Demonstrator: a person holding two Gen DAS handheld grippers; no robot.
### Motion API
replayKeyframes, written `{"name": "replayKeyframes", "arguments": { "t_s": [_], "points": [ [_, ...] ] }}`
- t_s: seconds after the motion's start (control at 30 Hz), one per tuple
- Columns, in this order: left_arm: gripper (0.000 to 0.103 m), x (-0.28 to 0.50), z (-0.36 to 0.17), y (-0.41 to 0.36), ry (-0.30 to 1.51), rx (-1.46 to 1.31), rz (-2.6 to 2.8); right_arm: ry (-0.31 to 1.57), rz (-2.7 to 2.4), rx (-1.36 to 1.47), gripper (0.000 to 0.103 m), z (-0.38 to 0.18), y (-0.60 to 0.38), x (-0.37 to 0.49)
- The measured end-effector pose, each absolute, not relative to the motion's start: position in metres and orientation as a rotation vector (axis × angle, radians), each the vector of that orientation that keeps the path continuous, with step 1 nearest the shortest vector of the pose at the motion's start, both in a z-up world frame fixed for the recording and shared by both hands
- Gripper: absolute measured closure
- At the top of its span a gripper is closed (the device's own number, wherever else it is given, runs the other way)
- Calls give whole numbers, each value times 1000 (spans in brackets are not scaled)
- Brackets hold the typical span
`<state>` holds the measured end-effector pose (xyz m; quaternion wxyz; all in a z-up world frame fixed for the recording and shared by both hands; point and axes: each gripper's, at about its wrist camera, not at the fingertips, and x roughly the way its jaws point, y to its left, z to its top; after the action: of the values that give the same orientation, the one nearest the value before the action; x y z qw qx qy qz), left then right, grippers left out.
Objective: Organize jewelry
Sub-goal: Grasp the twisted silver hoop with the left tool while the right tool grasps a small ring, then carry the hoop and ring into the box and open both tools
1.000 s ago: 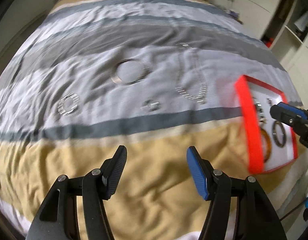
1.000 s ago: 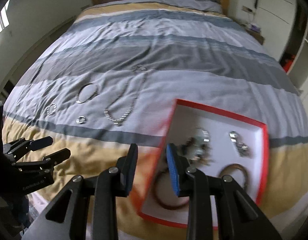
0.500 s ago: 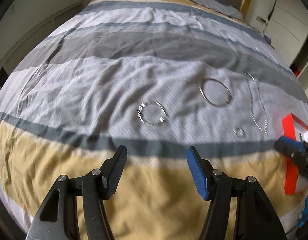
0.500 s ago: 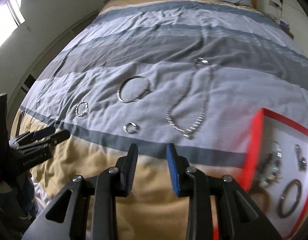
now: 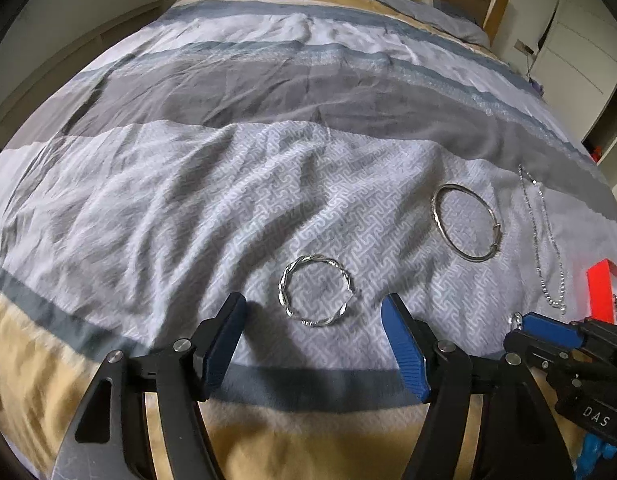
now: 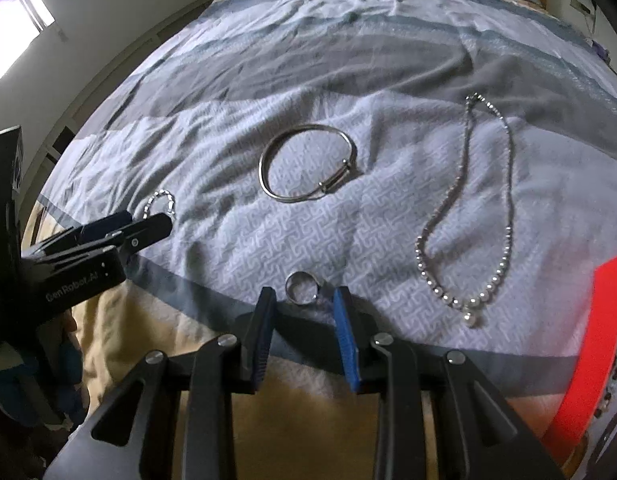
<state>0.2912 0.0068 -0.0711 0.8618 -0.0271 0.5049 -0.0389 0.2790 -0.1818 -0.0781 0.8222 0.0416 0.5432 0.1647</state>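
I am holding my left tongs [image 5: 313,312] wide open and empty, framing the twisted bracelet [image 5: 314,296] lying on the bedspread [image 5: 188,200]. My right tongs [image 6: 302,307] are hovering part-open and empty just short of the ring [image 6: 302,288].

red tray [image 6: 596,344] cut off at right edge, its contents mostly hidden, blurred

You can read "DAS" in white letters on the black body of the right gripper [image 5: 548,332], off to the right of your left fingers. Left of your right fingers, the left gripper [image 6: 148,228] carries "GenRobot.AI" on its black side.
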Motion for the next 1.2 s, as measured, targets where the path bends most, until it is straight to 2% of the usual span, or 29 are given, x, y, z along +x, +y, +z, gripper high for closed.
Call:
{"name": "replayKeyframes", "arguments": {
  "t_s": [0.17,0.23,0.33,0.4,0.43,0.9,1.2],
  "points": [
    [35,301,-82,5,1065,-33,-68,1147,359,97,74,-82,-181,284],
    [38,303,-84,3,1063,-26,-61,1145,365,99,74,-82,-181,285],
    [48,304,-85,2,1056,-18,-60,1141,375,94,75,-83,-182,286],
    [60,304,-85,0,1053,-13,-67,1139,375,94,82,-84,-184,286],
    [61,304,-85,0,1052,-8,-70,1139,375,96,83,-83,-187,286],
    [61,285,-54,-16,1034,27,-113,1085,381,143,83,-52,-206,266],
    [61,260,-13,-92,994,50,-298,1023,270,195,83,-6,-275,228]
  ]
}}
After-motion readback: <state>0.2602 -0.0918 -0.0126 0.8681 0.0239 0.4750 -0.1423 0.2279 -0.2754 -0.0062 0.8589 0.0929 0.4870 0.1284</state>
